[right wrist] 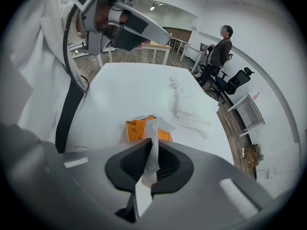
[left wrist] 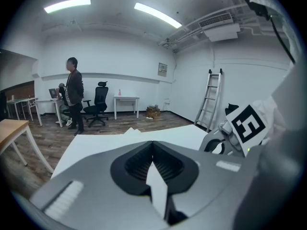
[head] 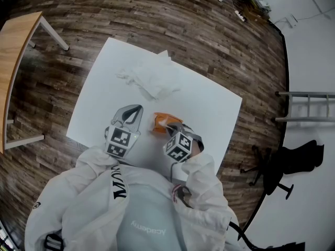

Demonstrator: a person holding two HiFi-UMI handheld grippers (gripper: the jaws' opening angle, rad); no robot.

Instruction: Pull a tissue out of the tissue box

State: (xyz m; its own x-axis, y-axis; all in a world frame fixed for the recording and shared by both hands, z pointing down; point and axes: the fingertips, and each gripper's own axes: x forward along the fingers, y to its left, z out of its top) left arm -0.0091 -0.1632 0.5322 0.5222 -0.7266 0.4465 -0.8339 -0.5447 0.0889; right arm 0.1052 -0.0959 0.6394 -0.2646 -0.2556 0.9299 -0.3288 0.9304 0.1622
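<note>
Extraction looks under way: the right gripper (right wrist: 152, 142), angled steeply down, has its jaws clamped on the tissue (right wrist: 153, 126) rising from the orange tissue box (right wrist: 136, 129) on the white table (right wrist: 129, 85), so a steady lift seems next, while the left gripper (head: 137, 109), jaws together and empty, hovers beside it, loose tissues (head: 149, 77) lying beyond.
</note>
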